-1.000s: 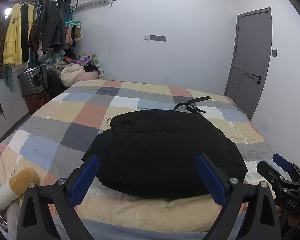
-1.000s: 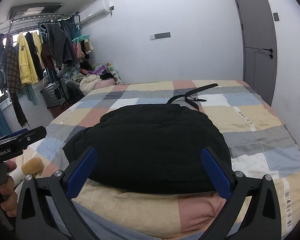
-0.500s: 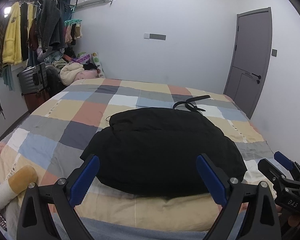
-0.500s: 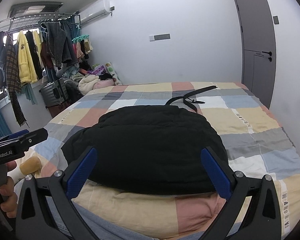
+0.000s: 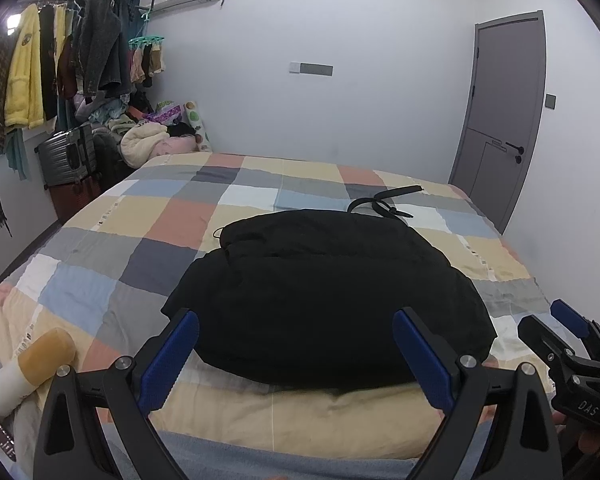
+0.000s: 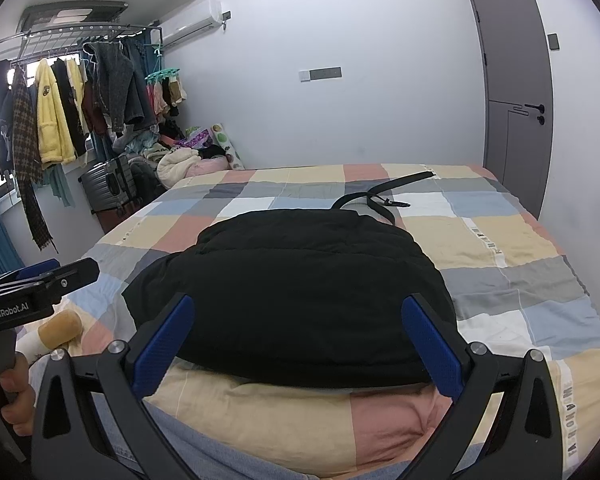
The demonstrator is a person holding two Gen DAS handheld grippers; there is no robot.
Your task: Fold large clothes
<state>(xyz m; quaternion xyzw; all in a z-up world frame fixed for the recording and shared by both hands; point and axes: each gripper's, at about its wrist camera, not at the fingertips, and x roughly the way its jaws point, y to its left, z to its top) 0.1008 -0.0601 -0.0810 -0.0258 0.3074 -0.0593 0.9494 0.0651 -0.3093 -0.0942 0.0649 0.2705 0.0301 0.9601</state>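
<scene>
While both grippers hover at the near edge of the bed (image 5: 148,224), the left gripper (image 5: 296,354) has its blue fingers (image 5: 171,354) spread wide and empty, and the right gripper (image 6: 300,344) is likewise splayed, holding nothing. Jacket (image 5: 328,296): black, padded, folded into a rounded bundle, lying on the checked quilt (image 6: 512,248) straight ahead of both grippers, its near hem between the fingertips in each view but not gripped. Belt (image 5: 384,204): black, looped, on the quilt just beyond the jacket's far edge, ahead and slightly right. Plush toy (image 5: 28,368): white and tan, on the quilt low to the left of the left gripper, clear of the jacket. Far left of both grippers: rack (image 6: 72,36) hung with clothes, a yellow robe (image 6: 52,120) among them; suitcase (image 5: 66,156) and a clothes heap (image 5: 148,140) below it. Far right: grey door (image 5: 500,120). Left-wrist view shows the right gripper at its lower right; right-wrist view shows the left gripper at its left, a hand (image 6: 12,396) on the handle.
</scene>
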